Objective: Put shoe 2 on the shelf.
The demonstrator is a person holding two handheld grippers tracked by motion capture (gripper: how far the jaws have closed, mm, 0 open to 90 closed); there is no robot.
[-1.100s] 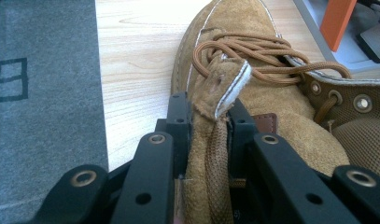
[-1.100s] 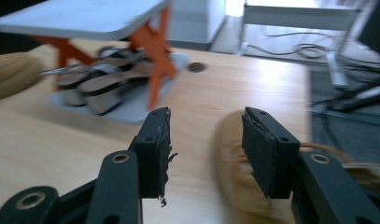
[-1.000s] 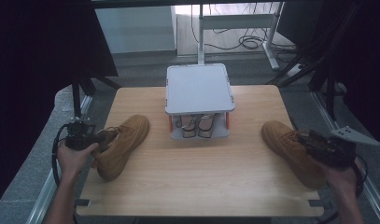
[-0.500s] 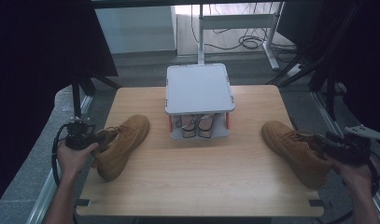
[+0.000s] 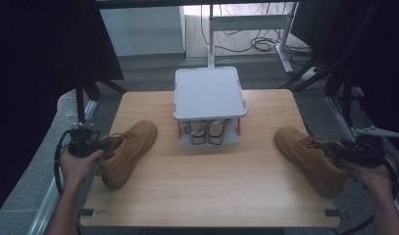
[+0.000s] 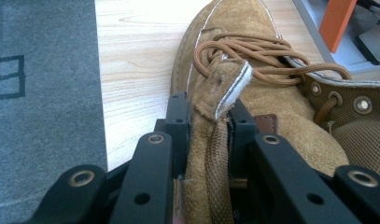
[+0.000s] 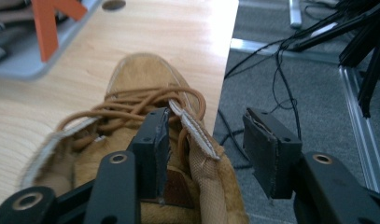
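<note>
Item: pair of tan suede ankle boots on a wooden table (image 5: 207, 196), one to each side of a small grey rack (image 5: 209, 93) that holds a further pair of shoes (image 5: 207, 133) on its lower shelf. Left boot (image 5: 126, 152) lies near the table's left edge, toe pointing toward the rack; right boot (image 5: 312, 159) lies near the right edge, toe pointing up the table. Handling, by judgement: moderately heavy for footwear, with a stiff sole but a soft, yielding upper; the suede should give good friction and is not fragile, though the loose laces (image 6: 253, 51) may snag. Best hold: the tongue or the padded collar at the ankle opening, where a thin flap fits between the jaws; the boot is likely to hang and swing from such a grip. Left gripper (image 6: 208, 121): jaws drawn in narrow and clamped on the left boot's tongue (image 6: 225, 86), pads pressing it from both sides, with a lace trapped alongside. Right gripper (image 7: 204, 140): jaws roughly half open and just been closing; the inner jaw sits inside the right boot's opening against the tongue (image 7: 192, 126), the outer jaw hangs apart beyond the boot's side over the floor (image 7: 290, 93), nothing gripped yet.
</note>
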